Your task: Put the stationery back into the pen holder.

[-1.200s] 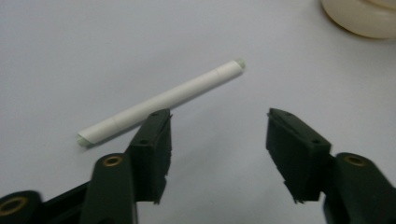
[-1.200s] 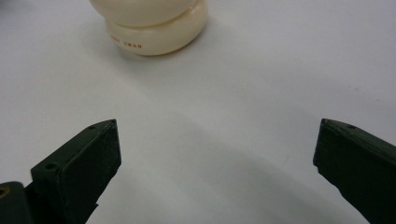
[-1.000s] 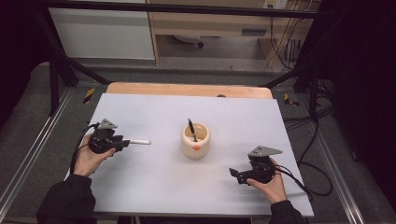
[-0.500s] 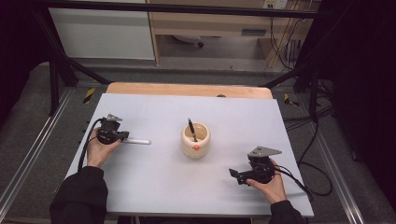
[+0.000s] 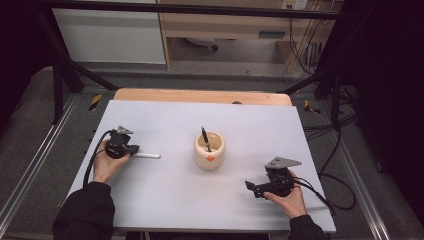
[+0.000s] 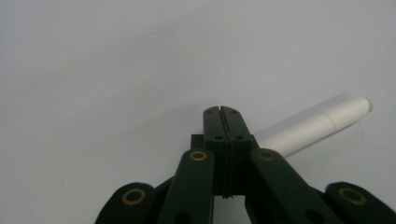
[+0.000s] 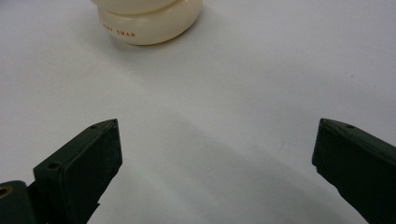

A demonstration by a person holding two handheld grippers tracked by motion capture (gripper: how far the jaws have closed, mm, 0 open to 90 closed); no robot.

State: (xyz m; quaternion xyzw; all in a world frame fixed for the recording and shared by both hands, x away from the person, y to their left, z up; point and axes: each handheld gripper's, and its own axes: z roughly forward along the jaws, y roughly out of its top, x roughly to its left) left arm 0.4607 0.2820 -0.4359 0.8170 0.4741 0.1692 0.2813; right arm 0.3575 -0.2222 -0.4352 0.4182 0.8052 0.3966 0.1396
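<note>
The left gripper (image 6: 222,112) has sunk and snapped closed, pads meeting beside the white pen (image 6: 322,123), so the grasp looks missed

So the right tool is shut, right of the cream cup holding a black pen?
No, the right tool is open, jaws wide apart in the right gripper view. The rest holds: it sits right of the cream cup holding a black pen.

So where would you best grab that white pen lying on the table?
Around the middle of the barrel of the white pen, coming straight down from above with the jaws set across its length. It lies flat on the table, long, slim and round, so a grip near one end would probably let it swing.
</note>
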